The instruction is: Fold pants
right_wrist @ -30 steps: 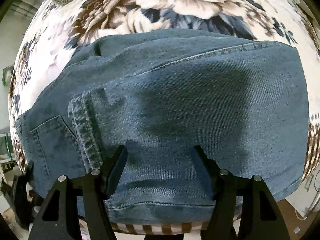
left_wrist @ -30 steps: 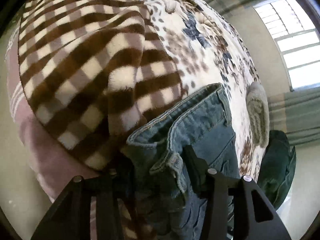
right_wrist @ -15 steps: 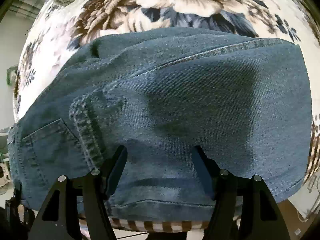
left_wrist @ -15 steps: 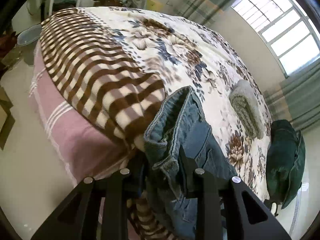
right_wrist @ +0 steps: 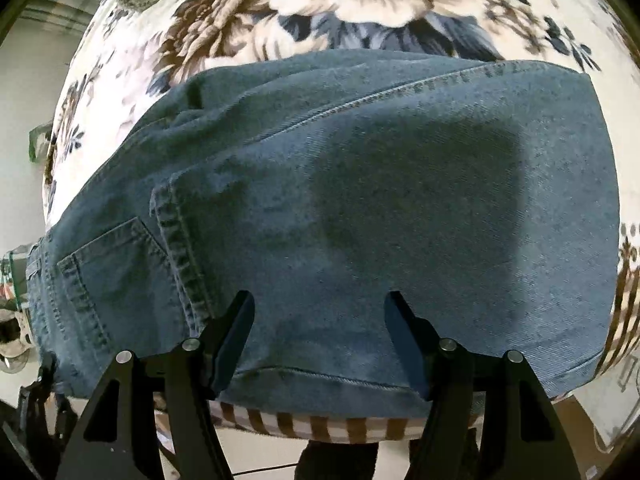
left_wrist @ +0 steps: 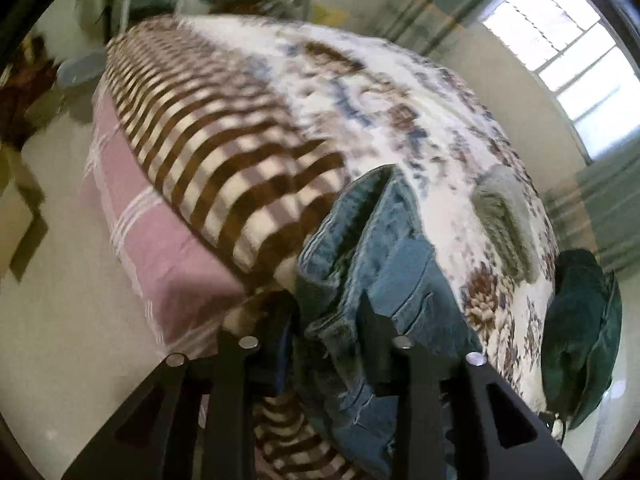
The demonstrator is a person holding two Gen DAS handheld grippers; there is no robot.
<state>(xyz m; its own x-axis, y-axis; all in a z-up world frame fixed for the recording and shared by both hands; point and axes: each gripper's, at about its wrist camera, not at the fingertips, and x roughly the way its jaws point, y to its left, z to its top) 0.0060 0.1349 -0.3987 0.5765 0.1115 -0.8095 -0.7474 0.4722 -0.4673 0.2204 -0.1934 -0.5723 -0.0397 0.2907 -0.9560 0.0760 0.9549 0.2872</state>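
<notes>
Blue denim pants lie folded on the flowered blanket at the bed's near edge. In the right wrist view my right gripper is open, its fingers spread just above the folded leg near its hem. In the left wrist view my left gripper is shut on the waistband end of the pants and holds it lifted off the bed edge. The back pocket shows at the left.
The bed carries a flowered blanket, a brown checked blanket and a pink sheet. A rolled grey-green towel and a dark green cushion lie further along. A window is behind.
My left gripper has pulled back and up with the waistband, so more of the bed and room shows. My right gripper has hardly moved and stays open over the leg.
</notes>
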